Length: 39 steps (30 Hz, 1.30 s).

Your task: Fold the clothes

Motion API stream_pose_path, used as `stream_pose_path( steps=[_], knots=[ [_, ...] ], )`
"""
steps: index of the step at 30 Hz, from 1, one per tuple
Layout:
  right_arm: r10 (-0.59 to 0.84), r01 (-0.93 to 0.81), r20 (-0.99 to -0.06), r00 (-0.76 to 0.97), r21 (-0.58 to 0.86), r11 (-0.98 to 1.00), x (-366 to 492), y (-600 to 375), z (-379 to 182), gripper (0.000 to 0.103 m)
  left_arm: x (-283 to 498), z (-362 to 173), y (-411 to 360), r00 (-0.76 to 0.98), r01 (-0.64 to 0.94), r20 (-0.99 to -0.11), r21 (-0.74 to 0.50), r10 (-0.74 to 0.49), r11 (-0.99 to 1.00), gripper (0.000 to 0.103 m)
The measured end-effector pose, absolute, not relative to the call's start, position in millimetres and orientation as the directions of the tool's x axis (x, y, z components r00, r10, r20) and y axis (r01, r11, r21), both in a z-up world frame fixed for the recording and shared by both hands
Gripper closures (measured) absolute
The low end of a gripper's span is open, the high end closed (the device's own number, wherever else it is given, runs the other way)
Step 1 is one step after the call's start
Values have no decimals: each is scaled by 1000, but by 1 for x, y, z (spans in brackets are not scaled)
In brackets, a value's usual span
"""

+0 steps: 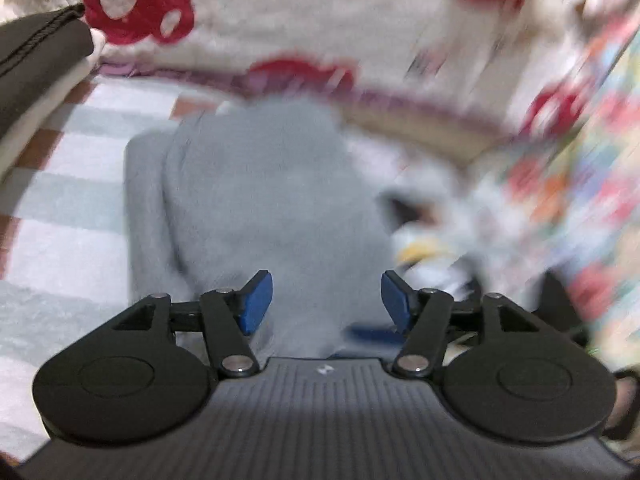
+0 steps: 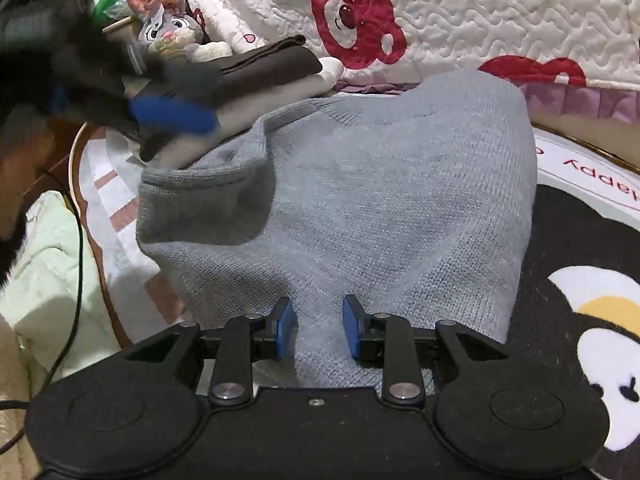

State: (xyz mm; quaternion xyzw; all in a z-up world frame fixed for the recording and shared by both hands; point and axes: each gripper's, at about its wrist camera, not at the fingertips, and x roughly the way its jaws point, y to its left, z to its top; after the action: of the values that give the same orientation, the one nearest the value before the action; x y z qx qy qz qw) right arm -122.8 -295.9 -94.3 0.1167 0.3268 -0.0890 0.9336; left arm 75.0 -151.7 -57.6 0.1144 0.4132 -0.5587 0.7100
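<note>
Even indoor light, left wrist view heavily motion-blurred, right wrist view mostly sharp, fisheye-curved edges

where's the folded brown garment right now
In the right wrist view the brown garment sits upper left on a white folded piece, behind the grey sweater and just in front of the bunny plush.
</note>
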Motion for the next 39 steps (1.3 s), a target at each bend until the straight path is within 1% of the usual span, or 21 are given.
stream_pose_path(
  steps=[1, 2, 3, 4, 5, 9, 14, 16, 17, 18, 23, 25, 27, 29, 30, 32, 33, 34, 35, 36, 39],
  knots=[
    [-100, 245, -623, 776, 151, 958, -125, -296, -91, 71, 70, -65, -155, 150, 899, -766, -157, -625, 409, 51],
    [-110, 248, -615, 781, 143, 958, -128, -296, -88, 70, 65, -73, -158, 268, 891, -796, -10, -543, 455, 59],
    [-121, 251, -606, 786, 134, 959, -130, -296, -85, 70, 65, -77, -156, 323, 875, -803, 53, -501, 481, 66],
    [-131, 254, -598, 791, 126, 959, -132, -295, -82, 69, 70, -80, -149, 324, 866, -803, 39, -500, 498, 66],
    [-141, 257, -589, 796, 118, 959, -135, -295, -79, 64, 75, -82, -144, 316, 853, -803, 8, -504, 522, 66],
    [-179, 264, -564, 806, 72, 962, -133, -307, -68, 51, 95, -91, -125, 260, 760, -794, -182, -549, 623, 65],
    [-224, 264, -548, 806, -7, 965, -111, -340, -57, 49, 120, -102, -101, 202, 588, -764, -405, -612, 700, 69],
    [-242, 263, -540, 806, -38, 964, -102, -353, -53, 49, 130, -106, -92, 184, 505, -747, -486, -639, 714, 75],
    [-246, 272, -541, 804, -32, 962, -93, -362, -53, 49, 135, -108, -87, 176, 460, -738, -524, -652, 717, 76],
    [-239, 286, -549, 801, -1, 958, -84, -374, -55, 49, 137, -106, -87, 184, 452, -732, -529, -656, 718, 76],
    [-168, 332, -617, 769, 161, 929, -54, -425, -80, 43, 134, -74, -108, 289, 568, -715, -408, -637, 715, 77],
    [-143, 333, -626, 767, 197, 922, -53, -434, -82, 43, 133, -61, -116, 330, 608, -702, -353, -631, 711, 71],
    [-139, 340, -637, 758, 205, 918, -55, -435, -80, 43, 131, -48, -125, 370, 644, -687, -297, -626, 706, 69],
    [-126, 337, -649, 750, 212, 917, -56, -437, -78, 42, 130, -35, -133, 409, 675, -668, -237, -622, 699, 61],
    [-124, 339, -653, 747, 213, 916, -55, -438, -79, 42, 132, -37, -139, 378, 700, -670, -245, -639, 671, 55],
    [-126, 345, -658, 742, 214, 914, -51, -440, -81, 40, 140, -58, -153, 223, 756, -683, -330, -696, 566, 55],
    [-126, 348, -661, 739, 215, 913, -49, -441, -81, 40, 143, -70, -157, 188, 764, -695, -341, -695, 548, 57],
    [-127, 351, -664, 737, 215, 911, -48, -442, -82, 39, 143, -82, -159, 210, 761, -717, -306, -665, 571, 60],
    [-128, 354, -667, 734, 215, 910, -46, -443, -83, 38, 144, -93, -160, 249, 758, -739, -253, -626, 601, 59],
    [-128, 357, -669, 732, 216, 909, -44, -444, -84, 37, 145, -101, -159, 261, 756, -744, -239, -615, 610, 56],
    [-140, 371, -681, 718, 205, 906, -37, -445, -86, 37, 155, -112, -149, 221, 743, -725, -308, -652, 594, 53]
  ],
)
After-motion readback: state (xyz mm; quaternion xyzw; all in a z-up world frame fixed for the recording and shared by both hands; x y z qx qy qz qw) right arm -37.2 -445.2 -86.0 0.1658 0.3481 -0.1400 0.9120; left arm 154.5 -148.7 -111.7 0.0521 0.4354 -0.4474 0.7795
